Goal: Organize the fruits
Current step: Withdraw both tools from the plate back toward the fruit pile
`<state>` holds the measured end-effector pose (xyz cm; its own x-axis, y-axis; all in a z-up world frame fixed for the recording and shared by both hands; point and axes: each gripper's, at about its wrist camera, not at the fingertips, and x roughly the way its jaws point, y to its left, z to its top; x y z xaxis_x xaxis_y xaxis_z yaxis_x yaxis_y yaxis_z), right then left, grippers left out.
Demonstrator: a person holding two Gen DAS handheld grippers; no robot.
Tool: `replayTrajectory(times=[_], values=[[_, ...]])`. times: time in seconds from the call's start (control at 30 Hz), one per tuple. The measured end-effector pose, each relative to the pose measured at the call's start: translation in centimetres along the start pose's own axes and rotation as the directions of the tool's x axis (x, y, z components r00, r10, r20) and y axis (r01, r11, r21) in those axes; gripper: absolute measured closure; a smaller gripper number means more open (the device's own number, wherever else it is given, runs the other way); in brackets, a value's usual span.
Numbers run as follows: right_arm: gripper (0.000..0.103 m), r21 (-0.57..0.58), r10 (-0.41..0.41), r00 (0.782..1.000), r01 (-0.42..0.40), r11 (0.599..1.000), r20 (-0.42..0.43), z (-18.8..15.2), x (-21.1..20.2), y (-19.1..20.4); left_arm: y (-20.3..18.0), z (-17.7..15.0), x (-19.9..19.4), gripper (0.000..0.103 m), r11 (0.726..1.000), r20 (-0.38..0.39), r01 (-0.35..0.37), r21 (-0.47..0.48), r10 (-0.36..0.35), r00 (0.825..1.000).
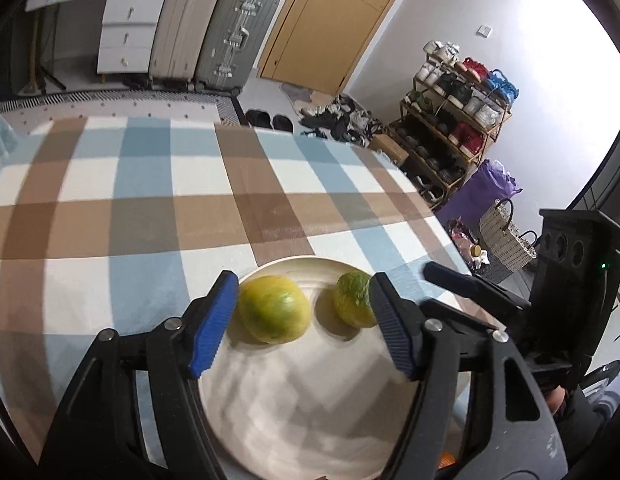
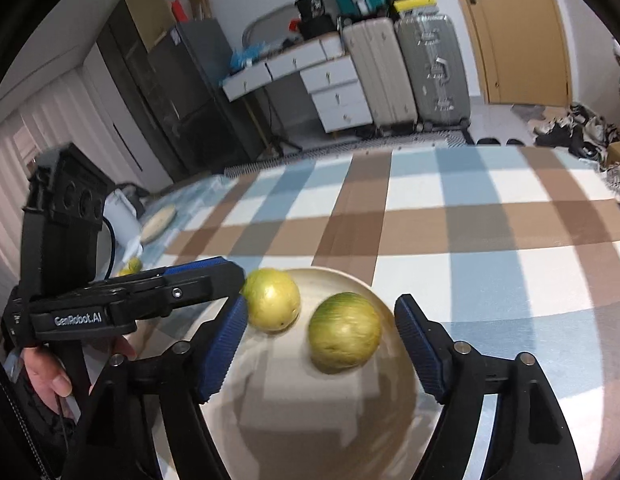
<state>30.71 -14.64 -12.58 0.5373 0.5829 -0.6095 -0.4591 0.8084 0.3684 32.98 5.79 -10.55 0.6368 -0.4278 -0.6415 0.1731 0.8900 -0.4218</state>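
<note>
A cream plate [image 1: 293,408] lies on the checked tablecloth and holds two yellow-green fruits. In the left wrist view the larger fruit [image 1: 273,309] lies between the fingers of my left gripper [image 1: 299,324], which is open over the plate; the smaller fruit [image 1: 354,299] sits against the right finger's tip. In the right wrist view my right gripper [image 2: 322,344] is open above the same plate [image 2: 310,420], with the greener fruit [image 2: 345,332] between its fingers and the yellower fruit [image 2: 272,299] just beyond its left finger. Neither gripper holds anything.
The other gripper shows at the right edge [image 1: 470,288] and at the left [image 2: 121,300]. A second fruit [image 2: 133,266], a white kettle [image 2: 119,216] and a flat plate [image 2: 159,222] sit at the table's far left. The table edge drops off at right [image 1: 438,216].
</note>
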Motion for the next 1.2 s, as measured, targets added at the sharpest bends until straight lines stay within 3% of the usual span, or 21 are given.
replayTrajectory(times=[0.07,0.33,0.47,0.9,1.2], values=[[0.002,0.005,-0.012,0.999,0.012,1.0,0.032,-0.1,-1.7,0.2,-0.5,-0.3,-1.7,0.022,1.0,0.023,-0.017,0.0,0.017,1.0],[0.0,-0.005,-0.044,0.993,0.045,0.999,0.109,-2.0,-7.6,1.6,-2.6,-2.5,-8.9,0.016,0.992,0.119,-0.122,0.011,0.12,0.986],[0.0,-0.016,-0.05,0.987,0.053,0.998,0.156,-3.3,-10.4,3.0,-4.5,-4.5,-12.4,0.001,0.98,0.181,-0.196,0.036,0.186,0.966],[0.0,-0.024,-0.013,0.96,0.02,1.0,0.278,-7.7,-18.4,7.2,-10.7,-10.2,-19.9,0.001,0.955,0.272,-0.273,0.116,0.234,0.933],[0.0,-0.066,-0.056,0.96,0.077,0.995,0.276,-11.1,-21.1,9.9,-13.4,-14.7,-22.2,0.001,0.956,0.253,-0.261,0.137,0.221,0.942]])
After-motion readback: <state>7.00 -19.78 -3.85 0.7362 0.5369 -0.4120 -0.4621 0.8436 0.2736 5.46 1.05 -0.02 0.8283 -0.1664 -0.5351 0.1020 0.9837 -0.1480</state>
